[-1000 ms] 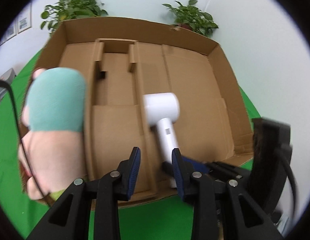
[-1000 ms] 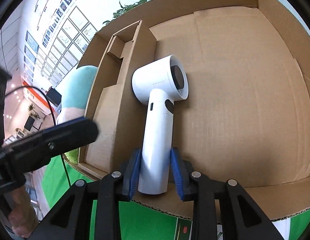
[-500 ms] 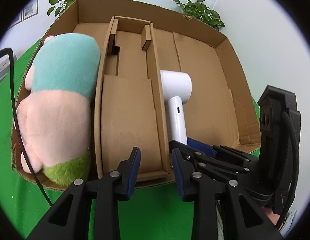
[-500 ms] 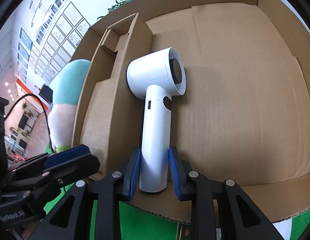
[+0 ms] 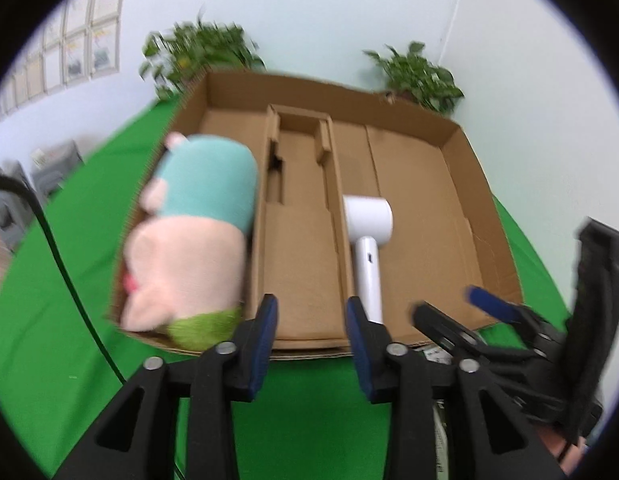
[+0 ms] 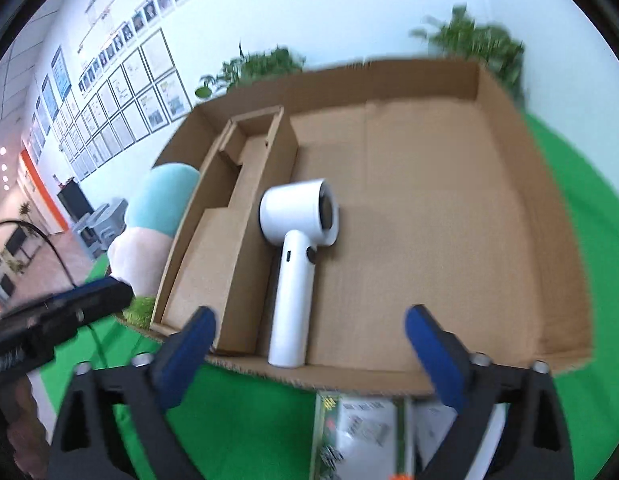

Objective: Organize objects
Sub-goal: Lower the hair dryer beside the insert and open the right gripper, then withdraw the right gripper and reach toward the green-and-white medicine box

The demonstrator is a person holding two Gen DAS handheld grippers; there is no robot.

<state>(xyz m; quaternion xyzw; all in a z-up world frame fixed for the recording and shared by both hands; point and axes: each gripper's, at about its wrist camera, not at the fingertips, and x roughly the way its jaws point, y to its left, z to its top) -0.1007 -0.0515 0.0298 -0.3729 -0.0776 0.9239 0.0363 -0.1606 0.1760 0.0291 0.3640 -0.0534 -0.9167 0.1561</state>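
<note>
White hair dryer [image 6: 295, 268] now lies released in the right bay of the cardboard box [image 6: 509, 128], right tongs [image 6: 309, 356] wide and backed off, left tongs [image 5: 311, 328] part-open, empty; placement looks done, plush toy [image 5: 193, 236] already boxed.

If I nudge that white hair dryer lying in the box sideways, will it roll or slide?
The hair dryer probably slides or pivots rather than rolls: its barrel head sticks out crosswise from the handle and would likely block rolling. Its glossy shell looks hard and smooth, so it may skid easily on the cardboard box floor. It looks rigid, not floppy.
</note>
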